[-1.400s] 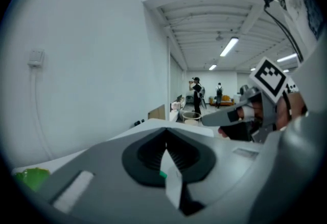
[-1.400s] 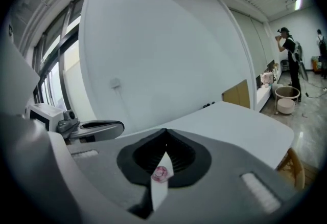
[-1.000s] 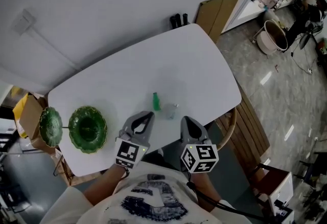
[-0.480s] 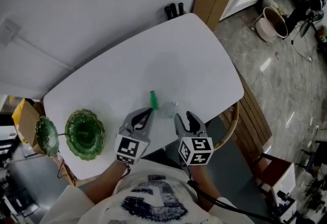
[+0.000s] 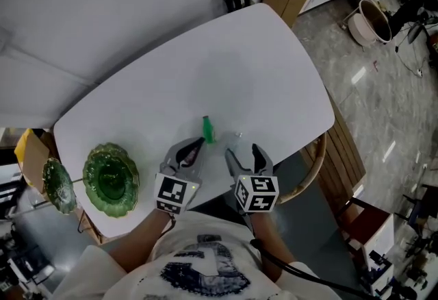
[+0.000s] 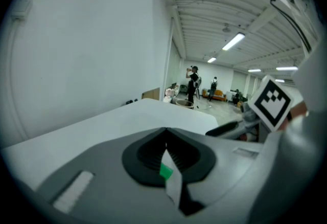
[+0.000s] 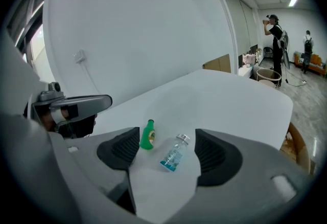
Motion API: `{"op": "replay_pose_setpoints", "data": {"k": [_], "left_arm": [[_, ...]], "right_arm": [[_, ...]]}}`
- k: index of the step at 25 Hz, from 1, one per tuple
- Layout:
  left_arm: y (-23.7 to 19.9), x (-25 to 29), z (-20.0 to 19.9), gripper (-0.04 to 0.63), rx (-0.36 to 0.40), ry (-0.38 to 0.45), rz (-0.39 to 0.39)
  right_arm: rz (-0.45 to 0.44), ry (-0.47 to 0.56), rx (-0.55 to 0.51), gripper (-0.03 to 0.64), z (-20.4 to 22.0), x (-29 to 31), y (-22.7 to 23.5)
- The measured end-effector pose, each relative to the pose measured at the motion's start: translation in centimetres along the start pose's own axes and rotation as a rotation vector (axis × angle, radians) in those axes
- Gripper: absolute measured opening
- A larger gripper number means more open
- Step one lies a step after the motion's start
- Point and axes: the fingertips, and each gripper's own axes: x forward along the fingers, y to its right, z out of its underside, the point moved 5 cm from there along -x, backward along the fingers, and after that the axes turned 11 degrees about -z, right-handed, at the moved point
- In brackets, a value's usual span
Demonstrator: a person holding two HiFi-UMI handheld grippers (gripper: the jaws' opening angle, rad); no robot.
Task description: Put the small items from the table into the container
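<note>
The room is evenly lit, cool and rather dim. Strip lights (image 6: 232, 41) glow overhead at the far end, and the floor (image 5: 373, 93) throws back pale patches of glare. The white table (image 5: 267, 59) carries only a faint, soft shadow, perhaps cast from above. Both gripper views bulge like a fisheye and go black at the corners. Up close the left gripper (image 6: 166, 141) is blurred; the green bottle (image 7: 147, 135) and clear bottle (image 7: 173, 153) look fairly sharp.

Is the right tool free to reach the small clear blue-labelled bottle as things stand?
Probably yes. The right tool's jaws are opening, and the small clear blue-labelled bottle lies on the white table just ahead, in line with the gap, untouched. The small green bottle sits close beside it, so aim carefully.
</note>
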Motion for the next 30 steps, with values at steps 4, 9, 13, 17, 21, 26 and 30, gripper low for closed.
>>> {"op": "replay_pose_setpoints", "data": {"k": [4, 9, 13, 17, 21, 26, 30], "left_arm": [[-0.2, 1.0, 0.4, -0.011, 0.024, -0.011, 0.000], [-0.6, 1.9, 1.0, -0.011, 0.019, -0.037, 0.007], [-0.9, 2.2, 1.3, -0.011, 0.013, -0.050, 0.017], [-1.0, 2.2, 1.5, -0.011, 0.015, -0.060, 0.019], [-0.9, 2.1, 1.6, -0.011, 0.012, -0.067, 0.023], [-0.9, 1.7, 2.1, -0.011, 0.003, -0.079, 0.020], [-1.0, 1.5, 2.4, -0.011, -0.002, -0.084, 0.014]], "right_arm": [[0.015, -0.035, 0.002, 0.337, 0.9, 1.5, 0.4], [0.031, -0.087, 0.001, 0.336, 2.0, 3.3, 1.0], [0.041, -0.131, 0.017, 0.336, 3.1, 4.6, 1.4], [0.047, -0.163, -0.011, 0.334, 3.9, 5.6, 1.2], [0.061, -0.202, -0.040, 0.333, 4.5, 6.3, 1.2], [0.076, -0.221, -0.057, 0.330, 5.2, 6.8, 1.2], [0.080, -0.228, -0.062, 0.287, 5.5, 6.9, 1.3]]}}
